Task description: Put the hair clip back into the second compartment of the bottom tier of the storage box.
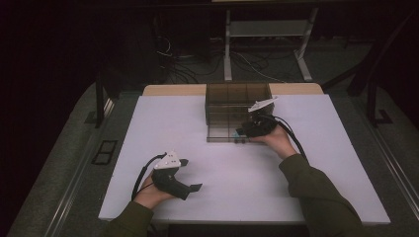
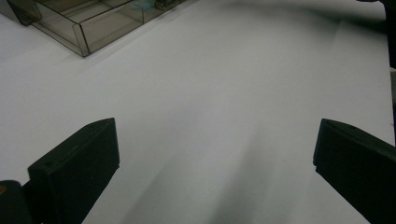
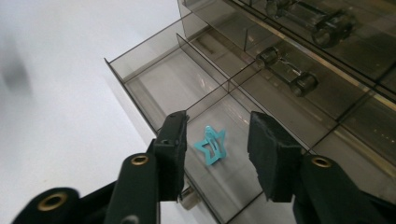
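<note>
Star-shaped hair clip (image 3: 211, 145) lies flat in the near compartment of the pulled-out drawer (image 3: 140, 84), between the spread jaws of the right gripper (image 3: 215, 150), untouched. Best to lift straight up, clear of the dividers. Left gripper (image 2: 215, 154) rests wide apart over the worktop (image 2: 224, 84).

A dim lab or recording room: a bare white surface (image 1: 207, 187), cables (image 1: 247, 61) trailing on grey carpet, metal stand legs (image 1: 227, 54) behind, dark surroundings all round.
</note>
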`<state>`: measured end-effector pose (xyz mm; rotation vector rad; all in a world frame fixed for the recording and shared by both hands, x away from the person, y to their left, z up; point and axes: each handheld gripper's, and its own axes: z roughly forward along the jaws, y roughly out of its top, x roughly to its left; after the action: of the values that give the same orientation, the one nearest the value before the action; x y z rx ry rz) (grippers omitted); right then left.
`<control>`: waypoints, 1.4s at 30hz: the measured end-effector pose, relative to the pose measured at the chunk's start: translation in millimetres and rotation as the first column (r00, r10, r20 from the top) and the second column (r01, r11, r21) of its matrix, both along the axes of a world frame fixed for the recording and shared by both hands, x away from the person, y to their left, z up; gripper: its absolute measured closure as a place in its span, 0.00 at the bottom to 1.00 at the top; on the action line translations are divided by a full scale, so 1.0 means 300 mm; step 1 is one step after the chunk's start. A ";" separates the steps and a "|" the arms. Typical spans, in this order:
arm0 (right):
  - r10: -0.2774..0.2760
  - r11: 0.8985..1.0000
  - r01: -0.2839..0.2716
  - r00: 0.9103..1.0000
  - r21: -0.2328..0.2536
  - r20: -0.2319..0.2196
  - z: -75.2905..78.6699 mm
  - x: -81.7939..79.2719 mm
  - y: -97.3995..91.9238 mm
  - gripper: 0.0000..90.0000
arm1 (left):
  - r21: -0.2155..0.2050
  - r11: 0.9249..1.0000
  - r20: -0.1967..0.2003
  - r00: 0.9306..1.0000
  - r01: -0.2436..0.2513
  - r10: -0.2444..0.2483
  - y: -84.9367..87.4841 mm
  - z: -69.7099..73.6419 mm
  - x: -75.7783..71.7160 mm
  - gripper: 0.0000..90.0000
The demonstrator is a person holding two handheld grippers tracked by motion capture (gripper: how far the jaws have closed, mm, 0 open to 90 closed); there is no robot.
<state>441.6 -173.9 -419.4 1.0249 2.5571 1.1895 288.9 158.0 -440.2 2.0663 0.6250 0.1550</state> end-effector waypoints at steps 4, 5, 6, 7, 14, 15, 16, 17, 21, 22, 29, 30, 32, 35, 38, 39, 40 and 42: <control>-0.007 1.000 0.007 1.000 0.017 0.009 0.003 -0.018 -0.016 0.56 | -0.001 1.000 -0.005 1.000 -0.006 0.006 -0.001 -0.001 0.000 0.00; -0.009 1.000 0.009 1.000 0.018 0.012 0.004 -0.024 -0.020 0.54 | -0.003 1.000 -0.006 1.000 -0.004 0.004 -0.001 -0.001 0.001 0.00; -0.009 1.000 0.009 1.000 0.018 0.012 0.004 -0.024 -0.020 0.54 | -0.003 1.000 -0.006 1.000 -0.003 0.003 -0.002 -0.001 0.001 0.00; -0.008 1.000 0.008 1.000 0.019 0.020 0.005 -0.031 -0.025 0.52 | -0.005 1.000 -0.007 1.000 -0.005 0.004 -0.003 -0.001 0.002 0.00; 0.002 1.000 -0.003 0.999 0.023 0.037 0.027 -0.072 -0.054 0.45 | 0.000 1.000 -0.009 1.000 -0.007 0.007 -0.002 -0.001 0.007 0.00; 0.002 1.000 -0.004 0.999 0.030 0.047 0.033 -0.081 -0.063 0.43 | 0.000 1.000 -0.009 1.000 -0.010 0.010 -0.002 -0.001 0.007 0.00; 0.002 1.000 -0.004 0.999 0.030 0.047 0.033 -0.081 -0.063 0.43 | 0.001 1.000 -0.010 1.000 -0.011 0.011 -0.001 -0.001 0.008 0.00; -0.003 0.999 0.001 0.999 0.033 0.045 0.036 -0.087 -0.066 0.43 | 0.003 1.000 -0.010 1.000 -0.011 0.011 -0.001 -0.001 0.008 0.00; -0.015 0.999 0.013 0.998 0.037 0.059 0.044 -0.119 -0.089 0.41 | 0.006 1.000 -0.010 1.000 -0.009 0.009 0.001 -0.002 0.007 0.00; -0.015 0.999 0.013 0.998 0.037 0.059 0.044 -0.119 -0.089 0.41 | 0.007 1.000 -0.011 1.000 -0.009 0.009 0.001 -0.003 0.008 0.00; -0.036 0.999 0.032 0.996 0.043 0.077 0.048 -0.165 -0.132 0.39 | 0.007 1.000 -0.012 1.000 -0.011 0.011 0.001 -0.004 0.008 0.00; -0.040 0.998 0.036 0.996 0.045 0.080 0.046 -0.181 -0.145 0.39 | 0.008 1.000 -0.012 1.000 -0.011 0.011 0.002 -0.004 0.007 0.00; -0.041 0.998 0.038 0.996 0.048 0.079 0.045 -0.189 -0.151 0.38 | 0.008 1.000 -0.011 1.000 -0.011 0.011 0.002 -0.004 0.007 0.00; -0.047 0.998 0.043 0.996 0.048 0.079 0.042 -0.215 -0.167 0.36 | 0.008 1.000 -0.010 1.000 -0.010 0.011 0.002 -0.005 0.006 0.00; -0.056 0.998 0.052 0.994 0.046 0.095 0.040 -0.242 -0.184 0.35 | 0.005 1.000 -0.006 1.000 -0.010 0.010 0.003 -0.006 0.005 0.00; -0.059 0.997 0.054 0.994 0.050 0.097 0.039 -0.251 -0.189 0.34 | 0.003 1.000 -0.010 1.000 -0.013 0.013 0.004 -0.007 0.004 0.00; -0.061 0.997 0.056 0.993 0.051 0.099 0.040 -0.260 -0.195 0.33 | 0.003 1.000 -0.010 1.000 -0.016 0.016 0.004 -0.008 0.003 0.00; -0.063 0.997 0.058 0.992 0.056 0.105 0.040 -0.277 -0.206 0.32 | 0.004 1.000 -0.008 1.000 -0.018 0.018 0.006 -0.007 0.001 0.00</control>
<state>358.4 -235.7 -407.5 1.0131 2.4090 1.2661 289.3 159.7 -442.1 2.0663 0.6484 0.1586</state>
